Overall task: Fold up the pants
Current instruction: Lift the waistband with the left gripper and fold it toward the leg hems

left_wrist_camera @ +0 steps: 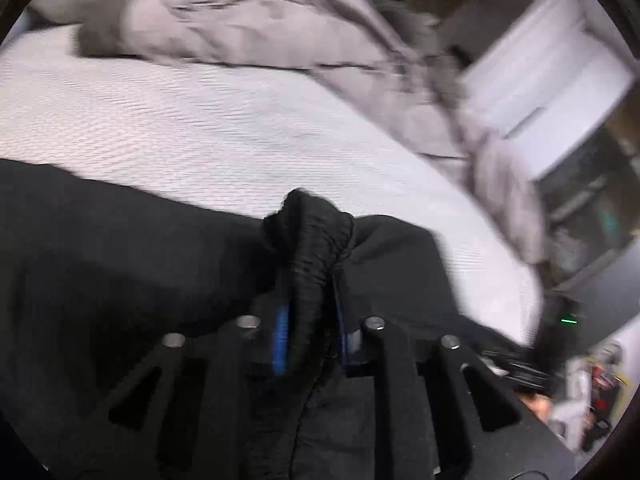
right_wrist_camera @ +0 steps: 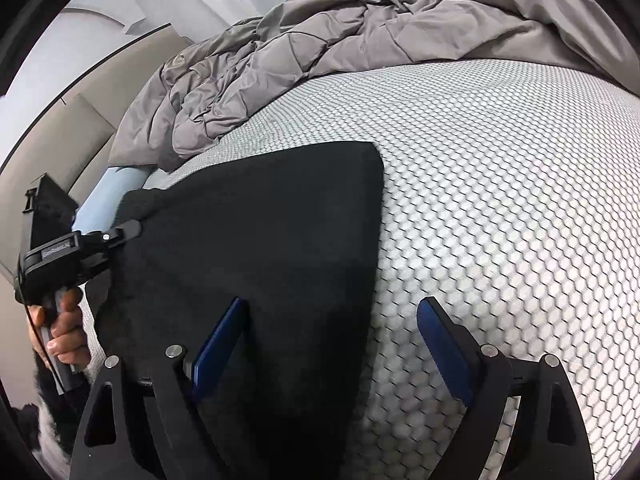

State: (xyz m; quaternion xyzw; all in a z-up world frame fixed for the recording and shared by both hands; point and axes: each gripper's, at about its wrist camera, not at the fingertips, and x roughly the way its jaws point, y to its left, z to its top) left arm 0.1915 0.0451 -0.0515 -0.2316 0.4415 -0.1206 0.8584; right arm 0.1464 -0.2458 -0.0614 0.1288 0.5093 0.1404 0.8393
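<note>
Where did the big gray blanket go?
The gray blanket is bunched up at the far side of the bed in the right wrist view, beyond the black pants on the white mattress.

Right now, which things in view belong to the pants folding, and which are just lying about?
Part of the job:
black pants, spread on the mattress
left tool, clamped on a bunched edge of the pants
right tool, open, nothing between its pads

Lying about:
grey comforter, rumpled
honeycomb mattress
</note>
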